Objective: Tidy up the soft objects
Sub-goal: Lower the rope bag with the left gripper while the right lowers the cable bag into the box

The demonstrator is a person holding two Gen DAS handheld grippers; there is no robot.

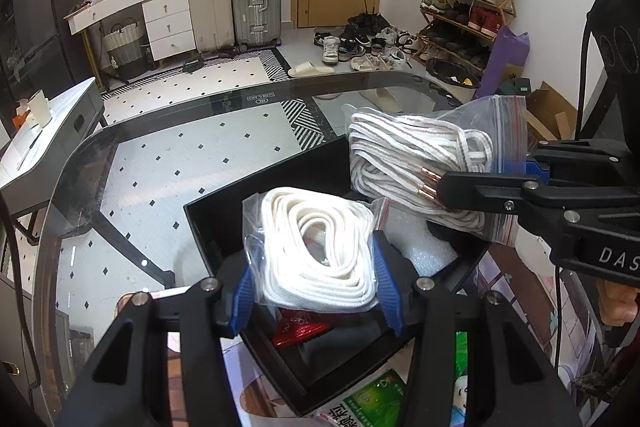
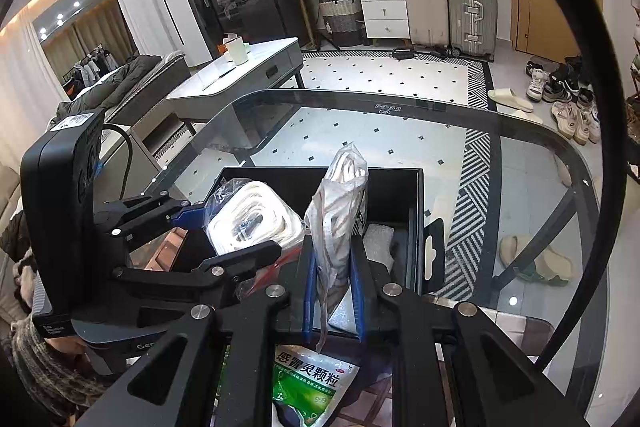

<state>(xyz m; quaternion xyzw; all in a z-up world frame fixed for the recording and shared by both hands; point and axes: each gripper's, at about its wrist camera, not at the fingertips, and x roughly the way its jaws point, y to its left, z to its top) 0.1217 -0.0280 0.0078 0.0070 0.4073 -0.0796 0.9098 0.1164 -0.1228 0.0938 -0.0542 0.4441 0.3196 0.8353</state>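
While both bags hang over the black box:
Left gripper: pinching the lace bag
Right gripper: pressed on the cord bag — bags side by side
Around: foam sheet, glass table

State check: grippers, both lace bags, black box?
left gripper: shut on cream lace bag
right gripper: shut on striped lace bag
cream lace bag: held above the box
striped lace bag: held, zip edge pinched
black box: open, on glass table
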